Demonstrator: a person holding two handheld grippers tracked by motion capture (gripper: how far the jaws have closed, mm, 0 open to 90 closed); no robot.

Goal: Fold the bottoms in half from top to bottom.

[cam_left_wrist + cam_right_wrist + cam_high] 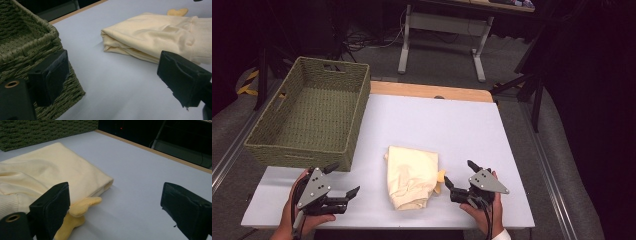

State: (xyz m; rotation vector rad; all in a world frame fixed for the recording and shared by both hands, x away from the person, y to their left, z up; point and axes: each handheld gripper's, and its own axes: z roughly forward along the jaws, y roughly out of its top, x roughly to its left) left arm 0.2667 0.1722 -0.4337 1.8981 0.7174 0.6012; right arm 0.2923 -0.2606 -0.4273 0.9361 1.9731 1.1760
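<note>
1. High view: folded cream garment [411, 176] sits lower centre of frame on the white table [452, 125], between your two grippers. A yellow piece [440, 178] pokes out at its right edge; can't tell what it is.
2. Woven basket [309, 112] is at upper left of frame, on the table's left edge, empty as far as I can see. Garment is well apart from it.
3. Your left gripper [343, 183] is at lower left of frame, jaws apart, holding nothing. In the left gripper view it looks past the basket corner [50, 32] toward the garment's folded edge [140, 37].
4. Your right gripper [458, 176] is at lower right of frame, jaws apart, empty, just beside the garment. In the right gripper view its left jaw sits near the yellow piece [82, 206].
5. Step in hand, my read: approach, pre-grasp. Nothing gripped yet.
6. Next move, my read: bring each gripper in on its own side of the garment, get one jaw under the fold stack, close on all layers, lift together, carry to the basket.
7. Watch the loose yellow piece; it could drop or drag.
</note>
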